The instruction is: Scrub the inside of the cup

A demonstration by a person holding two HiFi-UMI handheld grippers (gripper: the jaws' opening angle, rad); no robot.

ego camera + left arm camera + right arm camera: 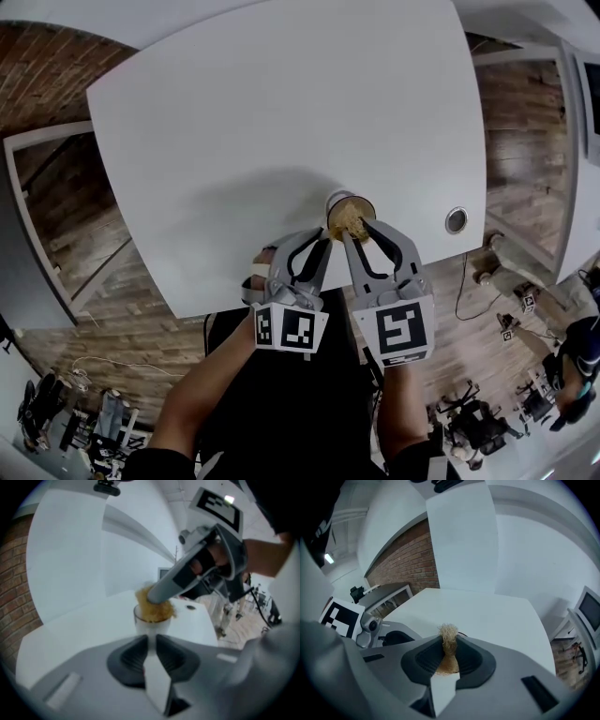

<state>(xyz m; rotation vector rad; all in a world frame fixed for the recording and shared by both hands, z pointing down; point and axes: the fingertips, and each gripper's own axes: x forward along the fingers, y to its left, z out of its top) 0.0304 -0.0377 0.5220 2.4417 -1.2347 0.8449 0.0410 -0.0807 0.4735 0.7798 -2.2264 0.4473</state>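
**Step in hand:** scrub stroke inside the cup. Judged under way, not finished.

1. L tongs (152, 638): narrow, clamped on the lower wall of the cup (151, 623). They act as the steady.
2. R tongs (449, 641): closed on a tan fibre scrubber (448, 654), with a tuft sticking out past the tips. In the left gripper view they enter from approx. 2 o'clock. The tips and scrubber sit in the cup mouth, and fibres spill over the rim.
3. Cup: upright on the worktop (281, 112), close to the near edge, at approx. 5 o'clock of the slab in the head view. Both tongs reach it from 6 o'clock.

**Next move (judgement):**
- Hold the L clamp firm and twist or pump the R tongs so the scrubber sweeps the wall and base.
- Keep side force low. The cup looks light and stands near the edge, so it could tip or slide off.

**Surface:** worktop is white and smooth. A round cable grommet (456, 220) sits at 3 o'clock of the cup, near the right edge.

**Room:** wood-plank floor (525, 150) around the worktop, brick wall (412, 559) and white wall panels beyond it. There are cables and misc. gear on the floor at 4–5 o'clock, too small to identify.
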